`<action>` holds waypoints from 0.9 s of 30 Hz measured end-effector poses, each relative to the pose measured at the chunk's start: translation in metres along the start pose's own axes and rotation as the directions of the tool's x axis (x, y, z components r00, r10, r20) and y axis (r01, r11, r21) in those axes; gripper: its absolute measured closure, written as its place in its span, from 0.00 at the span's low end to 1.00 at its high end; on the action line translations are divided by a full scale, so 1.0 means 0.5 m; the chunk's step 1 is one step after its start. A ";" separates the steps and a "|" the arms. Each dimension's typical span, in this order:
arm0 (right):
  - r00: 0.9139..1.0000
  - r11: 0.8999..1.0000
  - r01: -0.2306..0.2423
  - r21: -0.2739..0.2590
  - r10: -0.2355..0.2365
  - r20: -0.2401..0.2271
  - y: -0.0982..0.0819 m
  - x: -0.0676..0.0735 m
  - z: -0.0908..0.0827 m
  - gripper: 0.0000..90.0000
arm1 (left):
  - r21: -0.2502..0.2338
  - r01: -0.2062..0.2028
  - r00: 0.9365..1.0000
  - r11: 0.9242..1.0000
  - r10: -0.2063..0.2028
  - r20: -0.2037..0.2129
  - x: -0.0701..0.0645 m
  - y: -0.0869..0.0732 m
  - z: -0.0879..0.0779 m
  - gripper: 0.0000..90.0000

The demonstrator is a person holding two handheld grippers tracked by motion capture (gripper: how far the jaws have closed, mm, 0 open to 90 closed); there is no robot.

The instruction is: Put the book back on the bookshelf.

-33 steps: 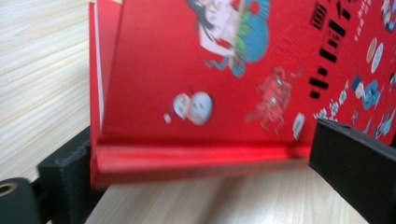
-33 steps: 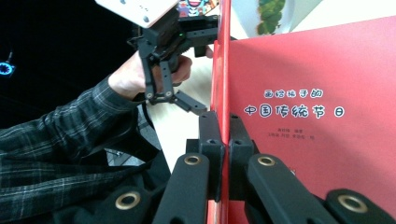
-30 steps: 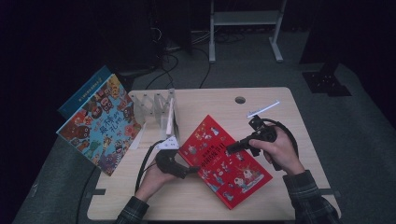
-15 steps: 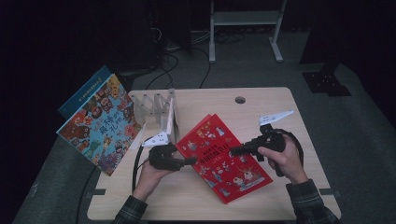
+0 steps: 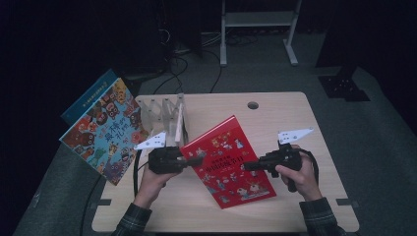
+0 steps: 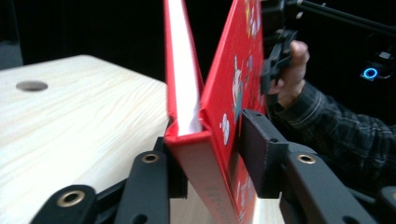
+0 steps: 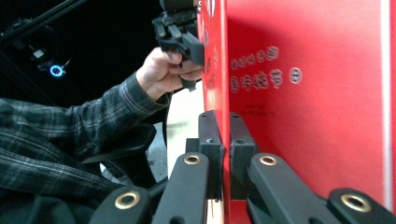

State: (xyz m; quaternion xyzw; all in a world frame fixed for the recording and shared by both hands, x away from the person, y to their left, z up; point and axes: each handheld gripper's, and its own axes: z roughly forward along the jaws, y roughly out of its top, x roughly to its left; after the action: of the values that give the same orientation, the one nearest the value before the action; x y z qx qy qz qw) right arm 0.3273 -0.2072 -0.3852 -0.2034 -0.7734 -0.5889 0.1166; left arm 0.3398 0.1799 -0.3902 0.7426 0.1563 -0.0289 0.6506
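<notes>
A red picture book (image 5: 223,169) hangs tilted over the middle of the table between both grippers. My left gripper (image 5: 193,160) grips its spine edge; its jaws have just been closing. In the left gripper view the pads (image 6: 254,140) press on both sides of the red book (image 6: 187,93), whose covers gape apart above. My right gripper (image 5: 245,167) is shut on the thin front cover. In the right gripper view its jaws (image 7: 223,128) pinch that red cover (image 7: 303,93), with the left gripper (image 7: 180,32) and its hand beyond.
A wooden slotted rack (image 5: 164,110) stands at the table's back left. A colourful picture book (image 5: 101,135) and a blue one (image 5: 86,101) lean out past the left edge. The light wood table (image 5: 280,118) has a cable hole (image 5: 253,105).
The left jaws closed onto the red book's spine and lifted it, so the book went from lying flat to tilted. The right hand sank and moved toward the front with the cover.
</notes>
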 end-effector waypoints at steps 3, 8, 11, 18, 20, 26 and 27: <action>0.999 0.999 0.029 0.032 -0.029 0.013 -0.002 0.000 0.011 0.92 | -0.019 -0.034 0.999 0.999 0.034 0.027 -0.010 0.022 -0.007 0.80; 0.999 0.998 0.043 0.041 -0.043 0.006 -0.008 -0.006 0.028 0.88 | -0.037 -0.053 0.996 0.998 0.055 0.065 -0.027 0.058 -0.012 0.86; 0.998 0.998 0.055 0.025 -0.055 0.001 -0.008 -0.006 0.028 0.86 | -0.018 -0.085 0.995 0.996 0.086 0.053 -0.041 0.077 -0.013 0.87; 0.991 0.998 0.055 -0.013 -0.053 0.121 -0.030 -0.028 -0.005 0.72 | -0.024 -0.095 0.994 0.995 0.094 -0.048 -0.051 0.101 -0.041 0.89; 0.981 0.998 0.049 -0.037 -0.041 0.188 -0.044 -0.037 -0.020 0.65 | -0.018 -0.101 0.991 0.995 0.100 -0.088 -0.057 0.105 -0.053 0.89; 0.879 0.999 0.041 -0.021 -0.026 0.476 -0.095 -0.070 -0.045 0.47 | -0.016 -0.088 0.979 0.996 0.083 -0.186 -0.067 0.114 -0.095 0.89; 0.863 0.999 0.026 -0.018 -0.013 0.506 -0.102 -0.076 -0.048 0.46 | -0.018 -0.089 0.975 0.996 0.083 -0.205 -0.068 0.115 -0.105 0.89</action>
State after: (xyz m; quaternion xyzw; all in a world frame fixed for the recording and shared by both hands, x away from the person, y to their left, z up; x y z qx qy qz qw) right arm 0.3365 -0.2481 -0.4387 -0.3441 -0.7717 -0.5258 -0.0984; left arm 0.3147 0.2187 -0.3189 0.7388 0.1903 0.0775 0.6418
